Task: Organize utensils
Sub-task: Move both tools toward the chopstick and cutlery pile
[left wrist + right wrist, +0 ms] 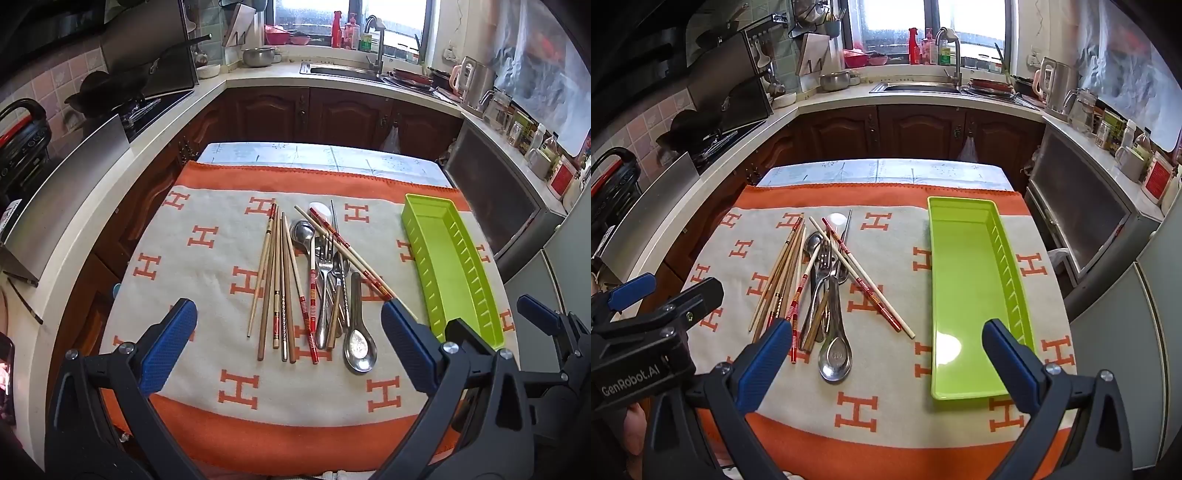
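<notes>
A heap of utensils lies mid-cloth: several wooden chopsticks, red-patterned chopsticks, a fork, a steel ladle spoon and a long spoon. To their right sits a lime-green tray, nothing in it. My left gripper hovers open above the near ends of the utensils, touching none. In the right wrist view the same heap shows its chopsticks, ladle spoon and green tray. My right gripper is open, between spoon and tray, holding nothing.
An orange and cream cloth with H marks covers the small table. Dark wood cabinets, a sink and a stove ring it. A steel appliance stands close on the right. The left gripper's body shows at the right view's left edge.
</notes>
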Available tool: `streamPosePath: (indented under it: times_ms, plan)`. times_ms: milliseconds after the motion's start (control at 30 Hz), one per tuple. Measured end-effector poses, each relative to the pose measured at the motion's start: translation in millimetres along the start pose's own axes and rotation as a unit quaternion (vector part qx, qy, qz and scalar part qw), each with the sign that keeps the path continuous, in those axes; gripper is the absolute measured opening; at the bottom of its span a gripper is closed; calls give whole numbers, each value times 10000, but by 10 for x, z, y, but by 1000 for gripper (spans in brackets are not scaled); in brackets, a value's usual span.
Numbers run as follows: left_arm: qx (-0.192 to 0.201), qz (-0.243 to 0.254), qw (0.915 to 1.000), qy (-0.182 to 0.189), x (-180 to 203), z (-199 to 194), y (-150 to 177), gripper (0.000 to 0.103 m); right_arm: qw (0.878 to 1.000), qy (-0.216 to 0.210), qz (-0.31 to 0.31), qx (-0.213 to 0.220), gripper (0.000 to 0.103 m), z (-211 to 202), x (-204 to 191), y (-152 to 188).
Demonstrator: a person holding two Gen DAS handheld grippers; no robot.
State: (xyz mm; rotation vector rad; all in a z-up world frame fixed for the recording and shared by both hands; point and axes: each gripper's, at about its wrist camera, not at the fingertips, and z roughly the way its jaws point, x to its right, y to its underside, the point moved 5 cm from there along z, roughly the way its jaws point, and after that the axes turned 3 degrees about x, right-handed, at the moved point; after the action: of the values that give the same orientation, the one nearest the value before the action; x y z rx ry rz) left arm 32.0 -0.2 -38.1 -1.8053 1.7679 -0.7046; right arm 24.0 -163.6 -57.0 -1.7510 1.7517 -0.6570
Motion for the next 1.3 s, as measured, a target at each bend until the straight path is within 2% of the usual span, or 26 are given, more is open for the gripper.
streamPosePath:
  times_ms: [600,800,900,1067,1233,1300]
  plan:
    - [9,-11,10000,41,22,20,4,100,10000,-16,1,-6,103,8,2,-5]
    - [-114,-82,9996,225,44,129,81,100,10000,-19,6,-7,103,11,4,-11]
    - [-319,-339,9973,570,-7,145,36,100,10000,-33,-13,-2,103,13,5,-15]
    - [-281,-103,9995,130,-99,213,-74,99,9999,-99,-87,10,103,23,-61,-52]
    - [-393,64,9992,-60,-230,219,-261,99,9995,-254,-181,-43,102,55,-119,-184]
    - [-221,158,9996,-112,-260,181,-354,99,9993,-322,-151,-60,102,77,-82,-288]
